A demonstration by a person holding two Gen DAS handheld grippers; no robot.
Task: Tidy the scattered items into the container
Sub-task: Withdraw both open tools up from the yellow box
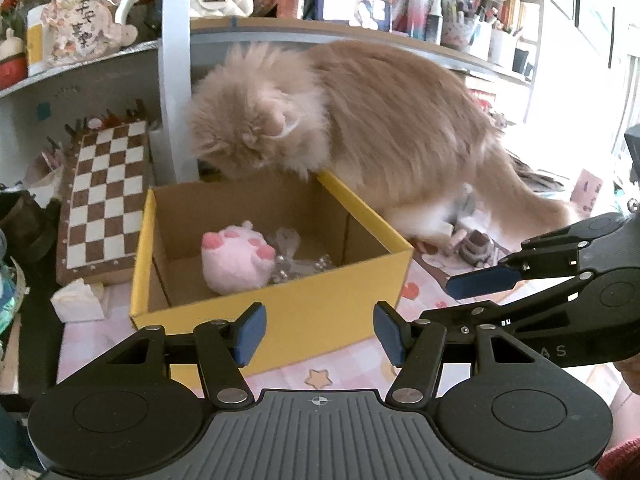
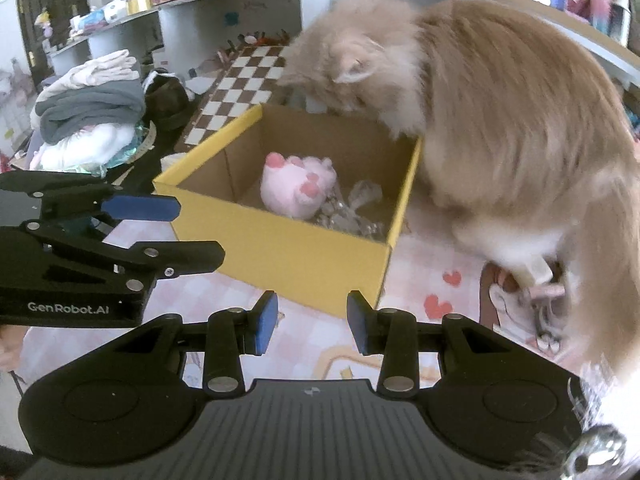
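A fluffy cat leans over a yellow box holding a pink plush paw. The left tool and the right tool hover before it, each parted and empty.

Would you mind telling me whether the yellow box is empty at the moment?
No, the yellow box already holds a pink plush paw beside some crinkled clear plastic.

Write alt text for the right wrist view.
A fluffy cat leans its head over the far rim of an open yellow box holding a pink plush and clear crinkled plastic. The right gripper, jaws open and empty, points at the box; the left gripper sits at left.
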